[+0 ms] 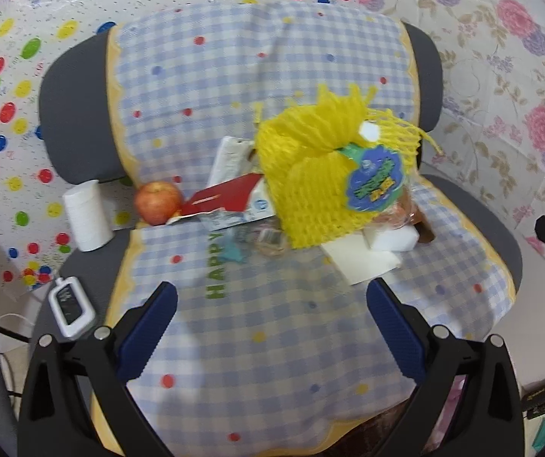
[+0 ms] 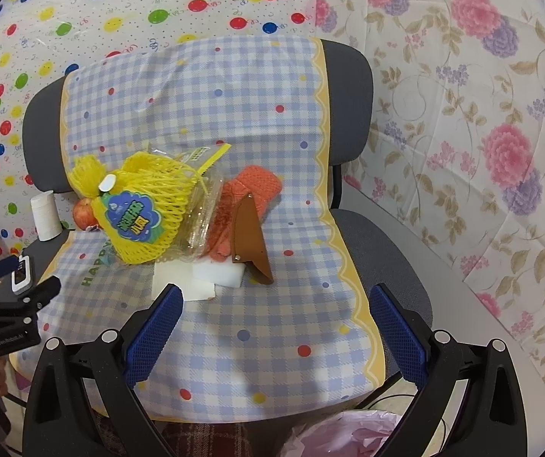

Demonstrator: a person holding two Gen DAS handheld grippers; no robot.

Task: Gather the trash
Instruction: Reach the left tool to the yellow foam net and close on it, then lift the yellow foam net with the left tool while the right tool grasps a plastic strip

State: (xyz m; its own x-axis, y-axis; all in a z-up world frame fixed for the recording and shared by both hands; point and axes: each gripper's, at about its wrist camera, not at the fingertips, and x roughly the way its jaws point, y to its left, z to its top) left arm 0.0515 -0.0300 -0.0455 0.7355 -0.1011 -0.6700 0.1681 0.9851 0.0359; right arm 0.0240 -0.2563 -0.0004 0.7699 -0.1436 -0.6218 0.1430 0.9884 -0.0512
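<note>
So far nothing looks collected: the litter sits in a heap at the back of the chair seat, on the checked cloth (image 2: 257, 327). Biggest in the heap is a yellow net bag (image 1: 310, 186) with a blue and green label, lying on torn red and white wrappers (image 1: 230, 198) and crinkled clear plastic (image 2: 203, 221). White foam blocks (image 2: 219, 270) and a sheet of white paper (image 1: 360, 262) lie just in front of it.

Both tools hover over the bare front half of the seat. The left gripper (image 1: 272, 327) and the right gripper (image 2: 276, 327) each have their jaws spread wide with nothing between them, so I judge the picking is all still to do. A pink bag (image 2: 348, 434) below the seat edge is probably where the trash goes.

Mixed in are things that may not be trash: an apple (image 1: 157, 202) touching the red wrapper, an orange knitted piece (image 2: 253, 190), and a brown leather piece (image 2: 251, 236) leaning against it. A paper roll (image 1: 85, 215) and a small white device (image 1: 70, 310) sit off the cloth to the left. The net bag hides part of the wrappers and should come away first.
</note>
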